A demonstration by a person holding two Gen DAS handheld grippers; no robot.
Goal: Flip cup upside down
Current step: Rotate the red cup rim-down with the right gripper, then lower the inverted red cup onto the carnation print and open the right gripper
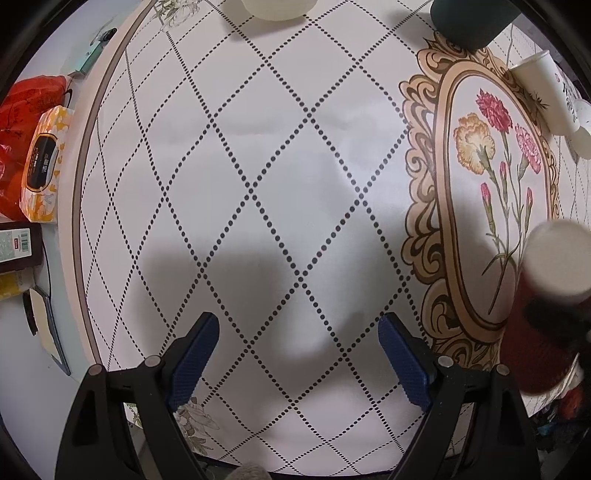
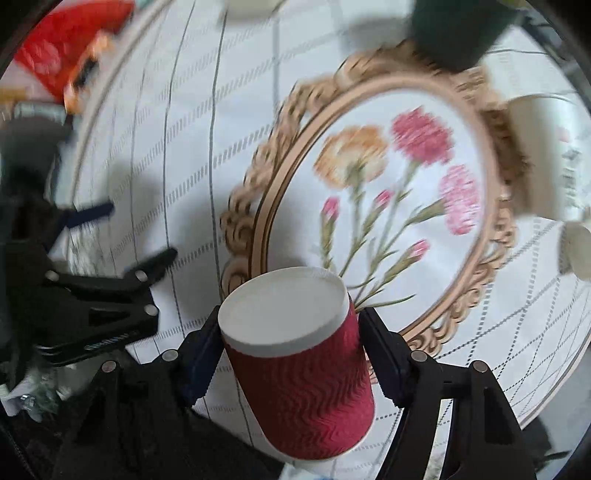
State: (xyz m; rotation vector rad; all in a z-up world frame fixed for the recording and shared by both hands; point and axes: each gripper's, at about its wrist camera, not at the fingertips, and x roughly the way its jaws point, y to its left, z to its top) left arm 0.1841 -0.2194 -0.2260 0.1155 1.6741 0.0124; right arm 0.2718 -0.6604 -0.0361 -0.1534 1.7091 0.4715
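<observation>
A red ribbed paper cup [image 2: 303, 373] with a white base sits between the pads of my right gripper [image 2: 291, 354], which is shut on it. The cup is held in the air above the table, its white bottom pointing away from the camera toward the flower picture. It also shows blurred at the right edge of the left wrist view [image 1: 546, 302]. My left gripper [image 1: 299, 354] is open and empty, hovering over the diamond-patterned tablecloth [image 1: 280, 166]. It shows at the left of the right wrist view [image 2: 122, 243].
A dark green cup [image 1: 472, 22] and a white paper cup [image 1: 550, 92] stand at the far right of the table. A cream container [image 1: 277, 9] is at the far edge. A tissue pack [image 1: 42, 162] and red bag [image 1: 22, 110] lie beyond the table's left edge.
</observation>
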